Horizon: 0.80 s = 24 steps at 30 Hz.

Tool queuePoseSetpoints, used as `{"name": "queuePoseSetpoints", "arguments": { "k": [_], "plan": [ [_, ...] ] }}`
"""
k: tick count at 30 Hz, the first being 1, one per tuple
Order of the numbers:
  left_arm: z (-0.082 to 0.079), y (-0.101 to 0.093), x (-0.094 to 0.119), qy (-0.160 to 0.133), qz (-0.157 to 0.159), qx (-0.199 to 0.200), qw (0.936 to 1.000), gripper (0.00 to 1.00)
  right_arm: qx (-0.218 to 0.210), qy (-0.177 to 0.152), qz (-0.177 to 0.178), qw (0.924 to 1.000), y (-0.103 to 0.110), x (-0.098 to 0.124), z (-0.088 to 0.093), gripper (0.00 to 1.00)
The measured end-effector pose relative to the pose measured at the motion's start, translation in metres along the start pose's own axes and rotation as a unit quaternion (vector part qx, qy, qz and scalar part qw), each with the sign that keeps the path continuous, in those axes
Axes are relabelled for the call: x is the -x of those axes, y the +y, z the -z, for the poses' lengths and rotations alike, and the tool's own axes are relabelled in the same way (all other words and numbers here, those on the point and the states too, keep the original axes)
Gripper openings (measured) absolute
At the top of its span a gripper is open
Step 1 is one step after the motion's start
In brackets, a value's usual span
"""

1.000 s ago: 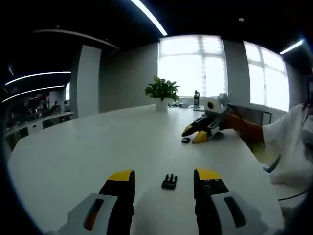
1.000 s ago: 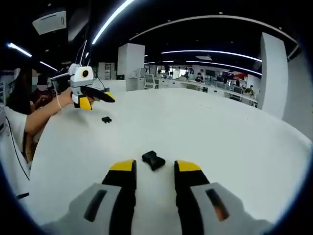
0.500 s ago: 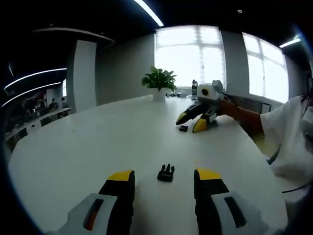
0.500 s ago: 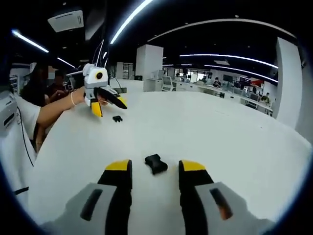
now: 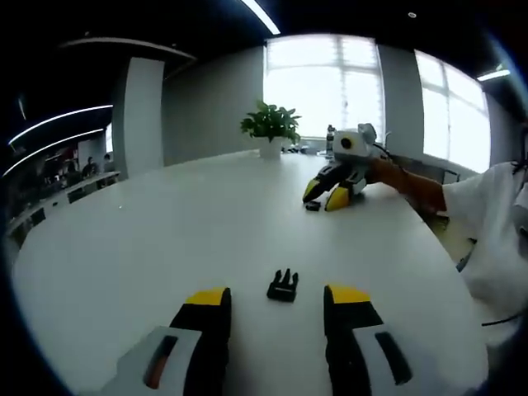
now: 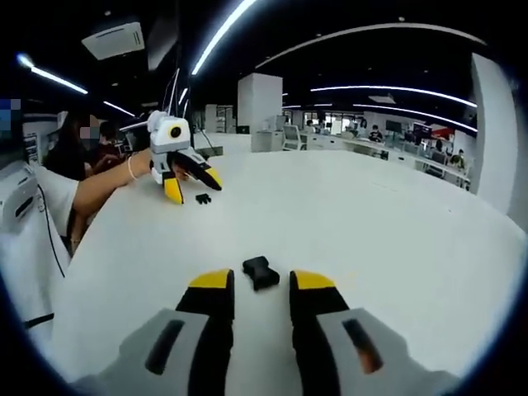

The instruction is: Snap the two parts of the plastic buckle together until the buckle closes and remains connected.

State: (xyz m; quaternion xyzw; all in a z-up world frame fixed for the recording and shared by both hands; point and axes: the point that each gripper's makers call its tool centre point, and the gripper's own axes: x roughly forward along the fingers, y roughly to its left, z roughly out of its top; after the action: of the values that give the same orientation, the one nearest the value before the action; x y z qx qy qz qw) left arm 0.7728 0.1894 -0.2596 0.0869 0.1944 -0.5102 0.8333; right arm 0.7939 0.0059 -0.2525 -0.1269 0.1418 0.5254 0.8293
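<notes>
Left gripper view: left gripper (image 5: 275,301) is hovering over the white table (image 5: 148,239), jaws spread and holding nothing. Pronged buckle half (image 5: 283,285), small, black, prongs pointing away, is lying just ahead between the jaw tips, touching neither.

Right gripper view: right gripper (image 6: 257,285) is sitting with jaws apart, also gripping nothing. Socket buckle half (image 6: 261,272), a black blocky piece, is lying on the table just past the tips, unconnected to the other half.
</notes>
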Motion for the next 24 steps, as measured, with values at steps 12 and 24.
{"name": "queuePoseSetpoints", "arguments": {
  "k": [12,24],
  "plan": [
    [-0.0029,0.0014,-0.0023,-0.005,0.005,-0.003,1.0000,0.29,0.020,-0.005,-0.023,0.9995,0.0000,-0.0003,-0.0001,0.18],
    [-0.0016,-0.0002,-0.0056,-0.009,0.006,-0.005,0.9999,0.21,0.019,-0.012,-0.030,0.9993,0.0046,-0.0032,-0.0002,0.13]
  ]
}}
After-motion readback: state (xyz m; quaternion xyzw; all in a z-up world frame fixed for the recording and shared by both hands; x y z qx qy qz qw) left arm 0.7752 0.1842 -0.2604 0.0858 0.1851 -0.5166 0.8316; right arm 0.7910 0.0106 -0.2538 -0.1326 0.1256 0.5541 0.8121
